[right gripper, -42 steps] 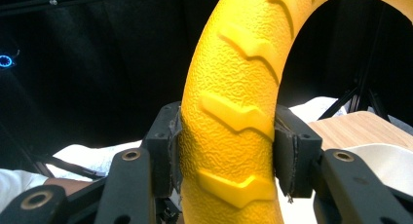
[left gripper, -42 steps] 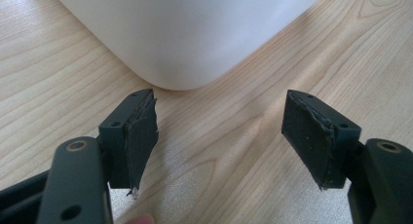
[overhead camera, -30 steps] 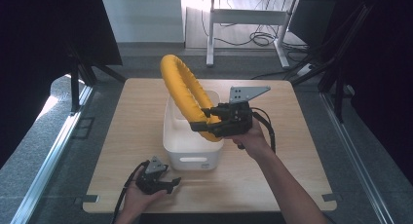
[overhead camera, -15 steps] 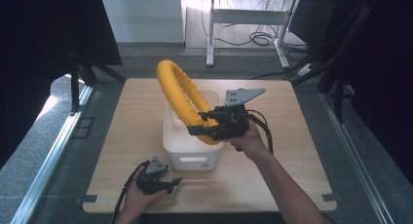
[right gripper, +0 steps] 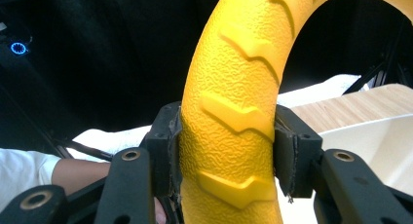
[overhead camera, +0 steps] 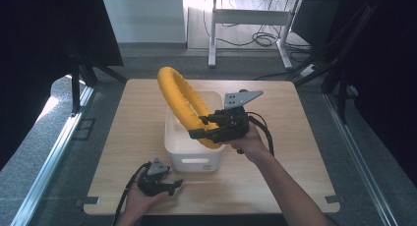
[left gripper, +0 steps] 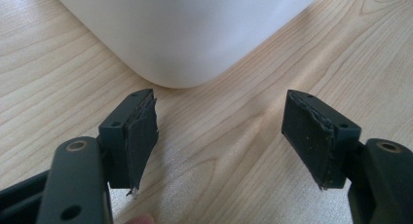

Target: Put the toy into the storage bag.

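Ring (right gripper: pixel 234 117) between right tool (right gripper: pixel 226 151) pads

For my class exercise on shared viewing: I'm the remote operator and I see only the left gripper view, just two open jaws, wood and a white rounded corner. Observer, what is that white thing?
Observer: It's a white bin standing on the wooden table; the left gripper rests on the table near its front corner.
Operator: Is the other gripper doing anything?
Observer: The right gripper is shut on a yellow ring, its pads pressing both sides.
Operator: Where is that ring relative to the bin?
Observer: Held tilted above the bin, its top arching toward the table's far left side.
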`<action>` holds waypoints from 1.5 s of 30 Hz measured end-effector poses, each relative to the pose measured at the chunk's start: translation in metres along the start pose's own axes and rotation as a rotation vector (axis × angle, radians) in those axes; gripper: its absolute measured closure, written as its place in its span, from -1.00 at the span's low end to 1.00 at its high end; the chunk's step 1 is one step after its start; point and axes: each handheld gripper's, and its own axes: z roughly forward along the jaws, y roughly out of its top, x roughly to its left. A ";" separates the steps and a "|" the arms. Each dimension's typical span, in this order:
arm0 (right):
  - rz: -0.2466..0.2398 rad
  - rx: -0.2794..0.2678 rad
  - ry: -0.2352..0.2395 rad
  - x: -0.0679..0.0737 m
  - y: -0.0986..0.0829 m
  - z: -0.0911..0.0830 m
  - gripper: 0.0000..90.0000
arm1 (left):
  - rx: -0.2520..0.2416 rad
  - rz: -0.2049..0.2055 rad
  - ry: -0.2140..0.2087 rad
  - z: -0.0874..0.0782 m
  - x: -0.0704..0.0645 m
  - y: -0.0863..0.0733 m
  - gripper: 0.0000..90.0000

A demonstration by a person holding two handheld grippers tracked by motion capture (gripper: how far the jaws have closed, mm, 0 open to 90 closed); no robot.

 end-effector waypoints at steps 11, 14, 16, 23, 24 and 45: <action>0.023 0.012 0.011 -0.009 -0.009 0.008 0.14 | -0.002 0.000 0.002 0.000 0.000 0.000 -0.35; 0.026 0.015 0.014 -0.010 -0.010 0.008 0.14 | -0.001 0.001 0.003 0.000 0.000 0.000 -0.35; 0.027 0.018 0.014 -0.010 -0.011 0.007 0.14 | -0.002 0.001 0.002 0.000 0.000 0.000 -0.35; 0.042 0.020 0.009 -0.015 -0.018 0.007 0.13 | -0.003 0.001 0.002 0.001 0.000 0.000 -0.35; 0.045 0.018 0.010 -0.016 -0.019 0.006 0.13 | -0.001 0.002 0.002 0.001 0.000 0.000 -0.35; -0.013 0.030 -0.051 -0.016 -0.025 -0.004 0.09 | 0.004 0.005 -0.004 0.002 -0.001 0.000 -0.35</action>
